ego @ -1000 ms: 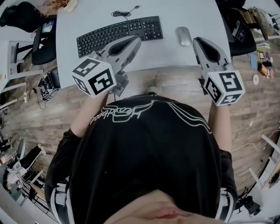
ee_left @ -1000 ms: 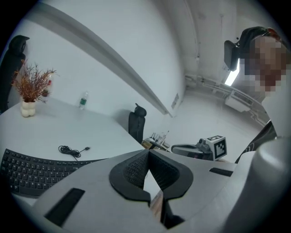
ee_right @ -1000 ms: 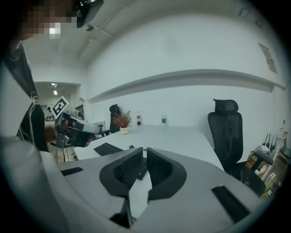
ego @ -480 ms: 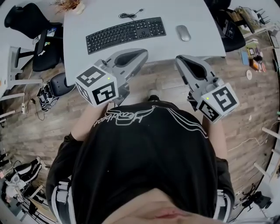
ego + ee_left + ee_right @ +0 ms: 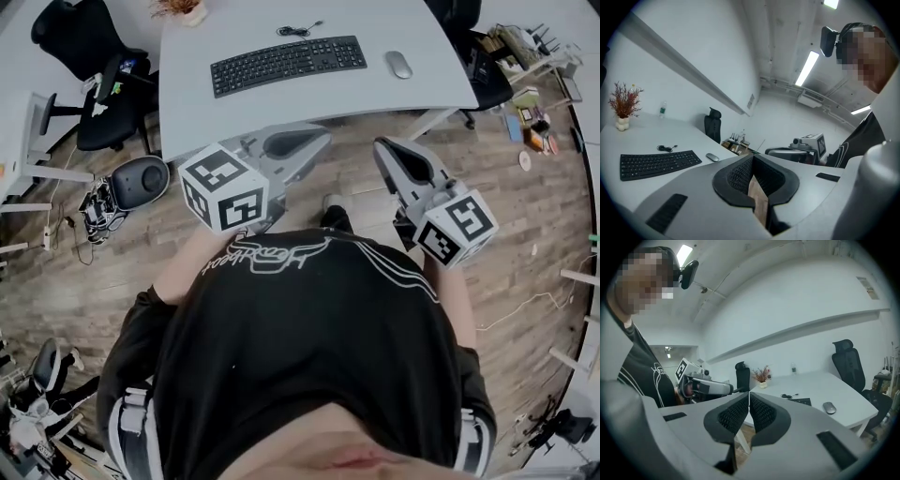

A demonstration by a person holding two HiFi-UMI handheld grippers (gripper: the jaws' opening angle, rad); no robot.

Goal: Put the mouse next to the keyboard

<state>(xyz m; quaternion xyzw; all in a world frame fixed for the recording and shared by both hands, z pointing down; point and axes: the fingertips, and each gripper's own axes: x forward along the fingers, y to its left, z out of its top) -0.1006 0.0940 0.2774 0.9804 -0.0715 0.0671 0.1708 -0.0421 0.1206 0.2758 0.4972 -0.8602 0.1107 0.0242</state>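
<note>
The black keyboard lies on the white table, and the grey mouse sits just off its right end, a small gap between them. Both grippers hang over the wooden floor, short of the table's near edge and close to the person's chest. My left gripper is shut with nothing in it, and my right gripper is shut and empty too. The left gripper view has the keyboard and mouse beyond the closed left gripper. The right gripper view shows the mouse past the right gripper.
A coiled cable lies behind the keyboard and a small plant stands at the table's far left corner. Black office chairs are left of the table, another chair right. A round dark device rests on the floor at left.
Both grippers have drawn back from the table edge toward the person, and the whole table now lies farther away. The mouse and keyboard have not moved on the table.
</note>
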